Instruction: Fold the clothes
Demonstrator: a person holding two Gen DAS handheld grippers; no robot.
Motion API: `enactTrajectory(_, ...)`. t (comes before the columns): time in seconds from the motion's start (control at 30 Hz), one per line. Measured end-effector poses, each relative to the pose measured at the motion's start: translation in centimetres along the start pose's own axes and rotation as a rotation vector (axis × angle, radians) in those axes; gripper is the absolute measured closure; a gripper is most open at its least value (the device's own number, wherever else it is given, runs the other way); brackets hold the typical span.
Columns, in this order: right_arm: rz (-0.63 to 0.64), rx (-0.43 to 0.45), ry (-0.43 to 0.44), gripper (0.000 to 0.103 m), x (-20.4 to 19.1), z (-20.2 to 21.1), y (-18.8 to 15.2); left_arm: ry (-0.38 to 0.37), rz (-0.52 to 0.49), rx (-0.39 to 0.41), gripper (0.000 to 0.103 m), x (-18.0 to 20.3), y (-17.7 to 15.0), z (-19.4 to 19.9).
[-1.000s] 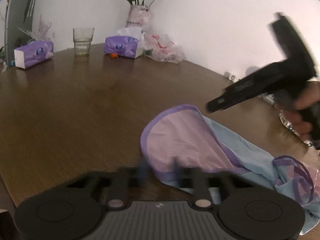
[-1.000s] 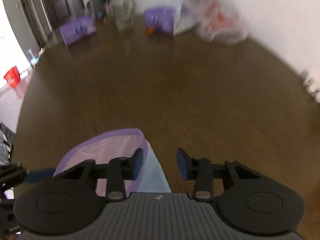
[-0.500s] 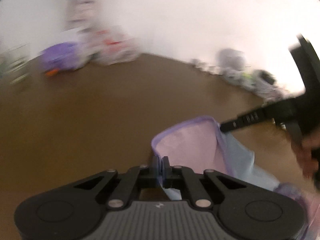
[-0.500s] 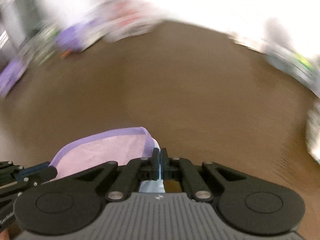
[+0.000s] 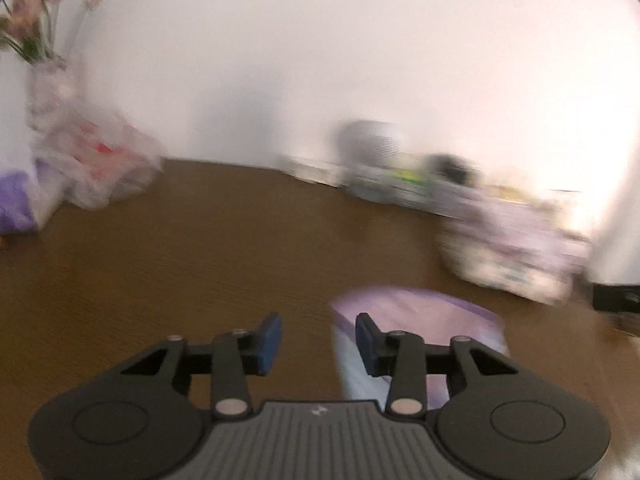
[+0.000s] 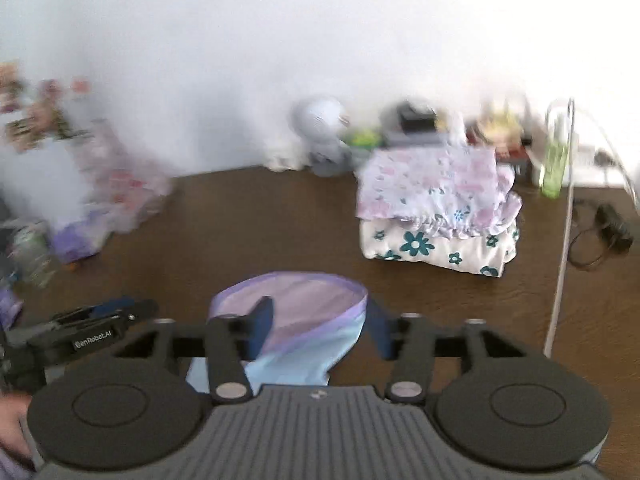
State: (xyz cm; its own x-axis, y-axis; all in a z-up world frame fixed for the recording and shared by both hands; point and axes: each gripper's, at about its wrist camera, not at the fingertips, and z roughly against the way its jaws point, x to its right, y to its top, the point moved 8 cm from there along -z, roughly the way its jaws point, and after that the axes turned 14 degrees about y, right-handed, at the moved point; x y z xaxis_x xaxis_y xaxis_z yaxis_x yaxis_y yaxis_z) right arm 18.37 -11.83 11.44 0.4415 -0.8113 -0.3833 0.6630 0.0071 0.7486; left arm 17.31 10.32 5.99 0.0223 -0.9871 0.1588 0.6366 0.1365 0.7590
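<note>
Vase of pink flowers (image 5: 40,52): you see it at the far left against the white wall, blurred, well apart from the work.
Crinkled clear plastic bag with red print (image 5: 100,168): it sits just right of the vase on the dark brown wooden table (image 5: 200,248).
Left gripper (image 5: 318,338): your jaws are opening; nothing lies between the blue pads, and bare table shows through the gap.
Lilac-and-pale-blue garment with a purple bound edge (image 5: 420,316): it lies on the table near you; its folded end sits under and beyond the left gripper's right finger.
Right gripper (image 6: 320,330): your jaws are opening; the garment's purple edge lies in the gap, but the pads do not press on it.
Stack of folded floral cloths (image 6: 436,208): it rests at the right rear of the table, well apart from the garment.
Risk, fold springs back: the released flap is light and may unfold if you withdraw fast.
Risk, snag: a pad may catch the bound edge and drag the fold askew.
Left view only: the gap of the left jaws.
Right view only: the left gripper from the side (image 6: 96,320), the sharply rendered stack, a white cable (image 6: 560,264), and a green bottle (image 6: 554,160).
</note>
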Motion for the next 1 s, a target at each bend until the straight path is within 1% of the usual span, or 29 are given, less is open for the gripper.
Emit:
enactTrajectory(0.03, 0.022, 0.001, 0.028, 0.047, -0.9, 1.7, -1.5, -0.079, -0.01, -0.006, 0.052, 0.5, -1.6, 1.6)
enactTrajectory(0.07, 0.036, 0.008, 0.063, 0.046, -1.6, 3.0, -3.3, -0.152, -0.024, -0.008, 0.048, 1.0, -3.4, 3.1)
enactTrajectory(0.1, 0.049, 0.026, 0.114, 0.045, -2.2, 4.1, -5.3, -0.225, -0.039, -0.011, 0.047, 1.5, -5.2, 4.7)
enactTrajectory(0.13, 0.06, 0.038, 0.165, 0.039, -2.7, 4.9, -7.2, -0.298, -0.053, -0.013, 0.047, 2.0, -7.1, 6.2)
enactTrajectory(0.17, 0.07, 0.031, 0.191, 0.038, -2.8, 4.9, -8.8, -0.338, -0.068, 0.002, 0.045, 2.3, -8.6, 7.1)
enactTrajectory(0.2, 0.082, 0.008, 0.177, 0.038, -2.6, 4.6, -10.5, -0.367, -0.083, 0.022, 0.044, 2.5, -10.0, 7.7)
enactTrajectory(0.23, 0.094, -0.015, 0.162, 0.039, -2.3, 4.4, -12.1, -0.371, -0.095, 0.019, 0.042, 2.6, -11.2, 7.6)
enactTrajectory(0.3, 0.112, -0.069, 0.142, 0.041, -1.9, 3.6, -14.7, -0.309, -0.133, -0.009, 0.044, 3.2, -12.1, 6.7)
enactTrajectory(0.33, 0.116, -0.085, 0.152, 0.048, -1.8, 3.4, -15.3, -0.275, -0.156, -0.014, 0.044, 3.5, -12.2, 6.5)
enactTrajectory(0.37, 0.118, -0.085, 0.167, 0.051, -1.9, 3.2, -15.7, -0.279, -0.183, -0.006, 0.044, 3.8, -12.3, 6.5)
enactTrajectory(0.4, 0.12, -0.076, 0.186, 0.051, -1.9, 3.0, -15.9, -0.298, -0.198, -0.013, 0.044, 4.0, -12.3, 6.4)
enactTrajectory(0.43, 0.12, -0.067, 0.205, 0.052, -2.0, 2.9, -16.1, -0.318, -0.209, -0.026, 0.053, 4.0, -12.3, 6.2)
enactTrajectory(0.47, 0.114, -0.058, 0.222, 0.055, -2.0, 2.7, -16.2, -0.333, -0.205, -0.05, 0.08, 3.9, -12.3, 5.9)
enactTrajectory(0.5, 0.109, -0.056, 0.239, 0.059, -2.1, 2.4, -16.2, -0.346, -0.196, -0.077, 0.093, 3.7, -12.2, 5.6)
enactTrajectory(0.53, 0.105, -0.066, 0.257, 0.072, -2.3, 2.0, -16.4, -0.35, -0.189, -0.091, 0.097, 3.5, -12.4, 5.7)
enactTrajectory(0.57, 0.095, -0.082, 0.264, 0.087, -2.5, 1.6, -16.8, -0.351, -0.182, -0.101, 0.098, 3.4, -12.6, 5.9)
enactTrajectory(0.63, 0.069, -0.112, 0.254, 0.102, -2.5, 0.8, -17.6, -0.334, -0.158, -0.113, 0.101, 2.9, -12.9, 6.4)
enactTrajectory(0.7, 0.045, -0.132, 0.249, 0.102, -2.7, 0.9, -18.2, -0.295, -0.104, -0.134, 0.103, 1.6, -13.5, 7.0)
enactTrajectory(0.8, 0.017, -0.167, 0.23, 0.102, -3.1, 2.2, -19.2, -0.276, -0.011, -0.17, 0.103, -0.3, -14.9, 8.4)
enactTrajectory(0.87, 0.026, -0.187, 0.223, 0.101, -3.7, 3.4, -19.9, -0.283, 0.009, -0.151, 0.103, -0.8, -15.3, 10.1)
enactTrajectory(0.9, 0.023, -0.174, 0.222, 0.099, -3.9, 4.0, -19.7, -0.29, -0.007, -0.117, 0.101, -0.5, -14.9, 10.8)
enactTrajectory(0.93, 0.019, -0.153, 0.228, 0.095, -4.1, 4.7, -19.3, -0.298, -0.03, -0.076, 0.096, 0.0, -14.4, 11.4)
enactTrajectory(0.97, 0.027, -0.119, 0.243, 0.082, -4.4, 5.1, -18.5, -0.306, -0.054, -0.035, 0.086, 0.5, -13.8, 12.1)
enactTrajectory(1.0, 0.054, -0.082, 0.253, 0.07, -4.9, 4.9, -17.4, -0.311, -0.085, -0.01, 0.08, 1.1, -13.3, 12.1)
